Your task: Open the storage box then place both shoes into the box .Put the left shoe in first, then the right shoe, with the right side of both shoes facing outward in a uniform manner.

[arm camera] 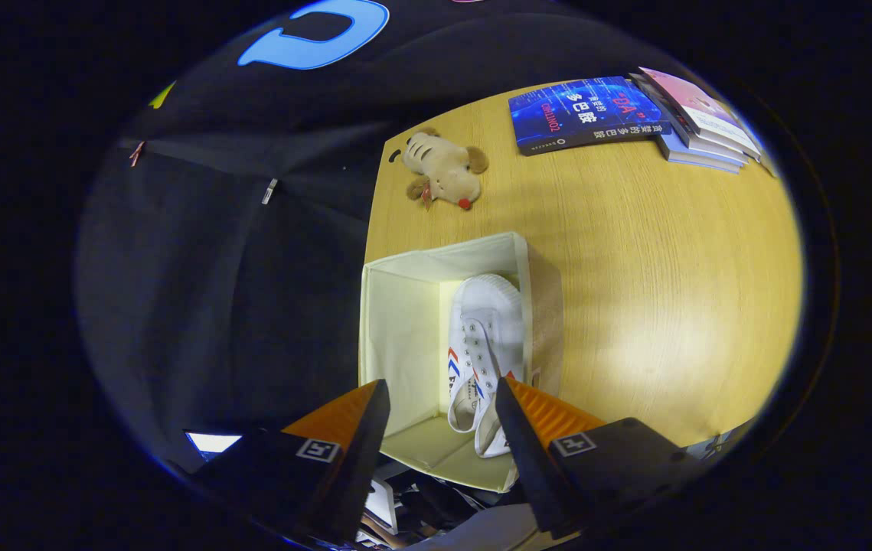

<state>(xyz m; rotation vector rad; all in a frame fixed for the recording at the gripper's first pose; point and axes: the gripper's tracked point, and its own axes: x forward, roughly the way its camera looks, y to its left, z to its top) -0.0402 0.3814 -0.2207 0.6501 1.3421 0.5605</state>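
A: Gripper view looks steeply down, so going left to right, what comes first?

B: The booth's black wall (pixel 198 268) takes the left side, with 2 small clips pinned on it. Next comes the open storage box (pixel 397 321), cream fabric, standing on the wooden table (pixel 658 291) at its left edge.

A: And the shoe?

B: 1 white shoe (pixel 481 344) lies inside the box, against its right-hand wall. Its long axis runs straight away from the gripper: the rounded toe cap points to the box's far wall, and the heel opening is nearest the fingers. Laces and eyelets face up, with red and blue stripes on the side toward the box's middle. The left half of the box floor is bare.

A: What are the fingers at?

B: The gripper (pixel 442 398) hangs above the box's near end with its fingers spread wide, nothing between them but the box interior. The right finger overlaps the shoe's heel in the view; whether it touches cannot be told.

A: Anything hard to make out?

B: The heel's edge and the box's near wall are partly covered by the fingers. Beyond the box lies a plush dog (pixel 443 168), and further right a blue book (pixel 585 113) beside a stack of books (pixel 700 122) cut off by the lens curve.
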